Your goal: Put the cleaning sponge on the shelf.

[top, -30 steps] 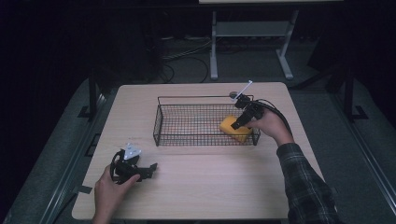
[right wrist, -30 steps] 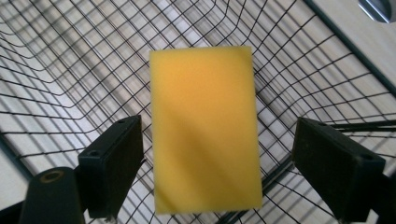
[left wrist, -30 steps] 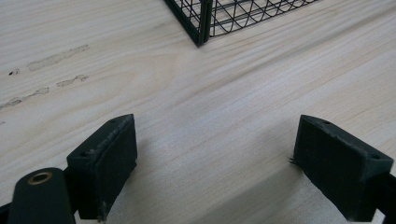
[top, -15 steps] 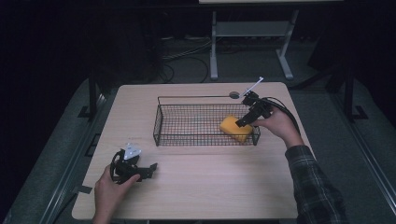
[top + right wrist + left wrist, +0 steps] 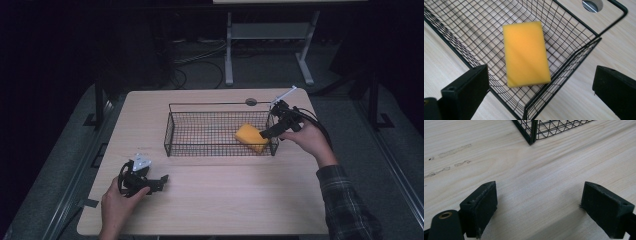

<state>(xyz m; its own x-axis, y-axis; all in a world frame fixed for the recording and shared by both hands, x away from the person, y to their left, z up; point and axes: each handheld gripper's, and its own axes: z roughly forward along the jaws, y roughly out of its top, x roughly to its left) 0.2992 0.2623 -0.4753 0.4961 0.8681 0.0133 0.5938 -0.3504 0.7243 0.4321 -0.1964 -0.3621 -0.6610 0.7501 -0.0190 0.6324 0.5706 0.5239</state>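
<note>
**Sponge in the basket, both grippers open**

At the left of the high view, the left gripper (image 5: 152,183) is held low over the near part of the wooden table (image 5: 225,200), well apart from the basket. In the left gripper view its jaws are seen spread wide with nothing but bare tabletop between them, and a corner of the wire basket (image 5: 534,132) is seen farther off.

Toward the middle of the table, the black wire basket (image 5: 215,131) is placed lengthwise. The yellow sponge (image 5: 251,138) is found inside it, at its right end, resting on the mesh floor against the end wall.

At the right, the right gripper (image 5: 265,134) is held just above the basket's right end, near the sponge but apart from it. Its jaws have just been opening and are seen wide apart in the right gripper view; the sponge (image 5: 527,53) is seen beyond and between them, untouched by either pad.
</note>
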